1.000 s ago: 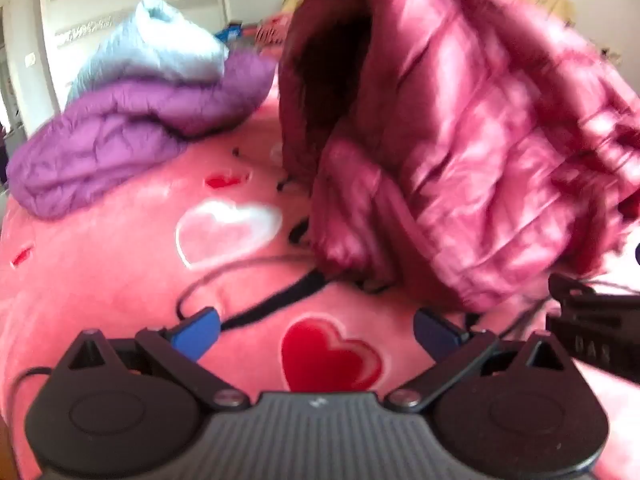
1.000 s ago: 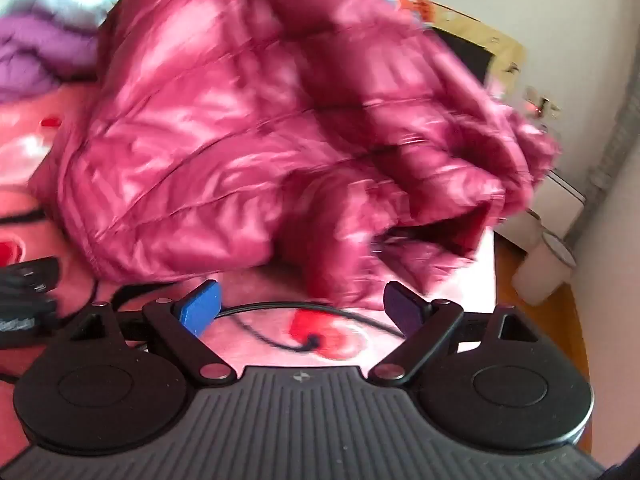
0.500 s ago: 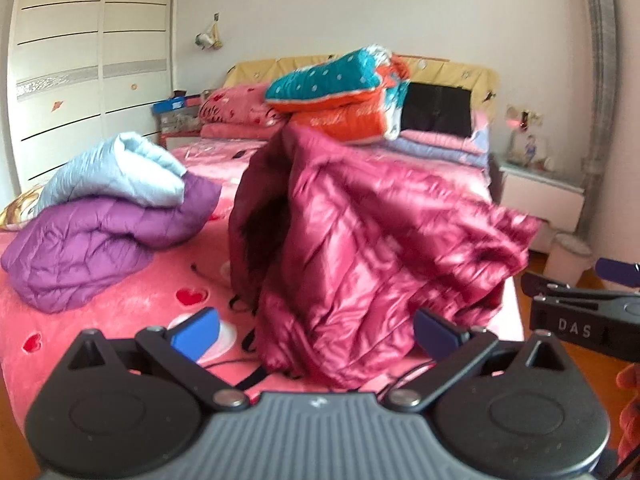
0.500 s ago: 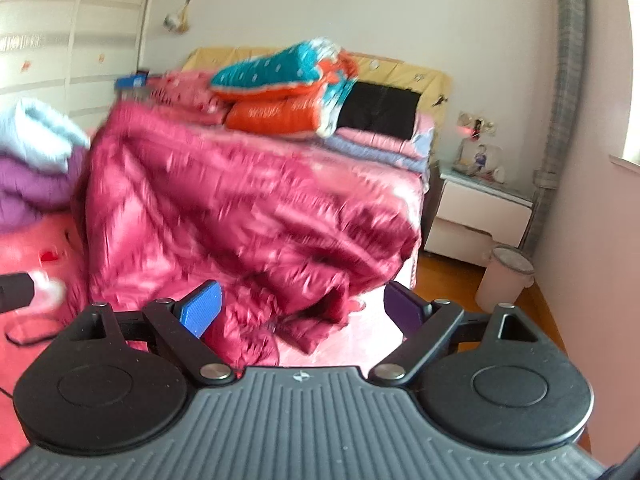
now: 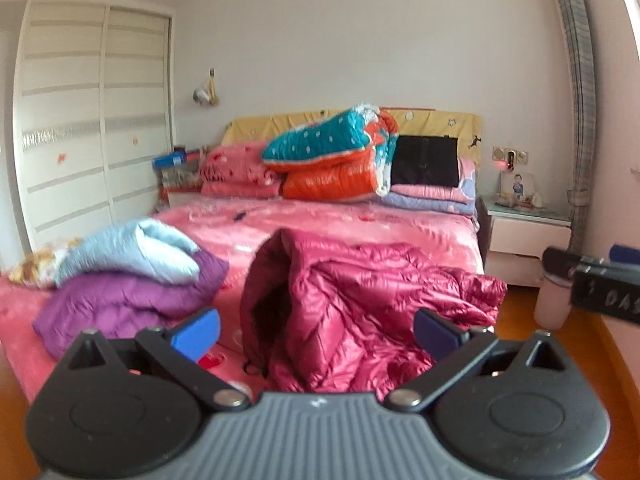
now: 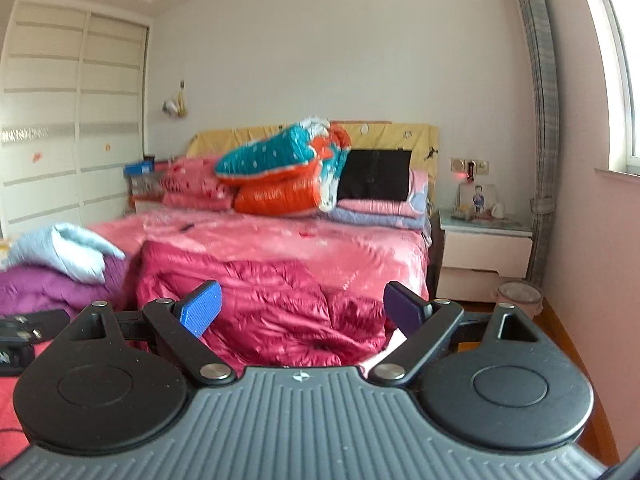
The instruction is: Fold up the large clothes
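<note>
A crimson quilted puffer jacket [image 5: 360, 304] lies crumpled at the near end of the pink bed, its hood or collar standing up on the left; it also shows in the right wrist view as the jacket [image 6: 264, 300]. My left gripper [image 5: 316, 330] is open and held back from the jacket, with nothing between its blue pads. My right gripper [image 6: 302, 310] is open too, empty, and clear of the fabric. The right gripper's black body [image 5: 600, 288] pokes in at the right edge of the left wrist view.
A folded purple jacket [image 5: 128, 300] with a light blue one [image 5: 128, 252] on top sits left of the crimson jacket. Stacked quilts [image 5: 332, 160] and pillows fill the headboard end. A white nightstand [image 5: 528, 240] and a bin [image 6: 518, 296] stand right of the bed; a wardrobe [image 5: 80, 160] stands left.
Both grippers have pulled up and back from the bed. The crimson jacket, hanging close to the cameras a second ago, now lies dropped on the bed.
</note>
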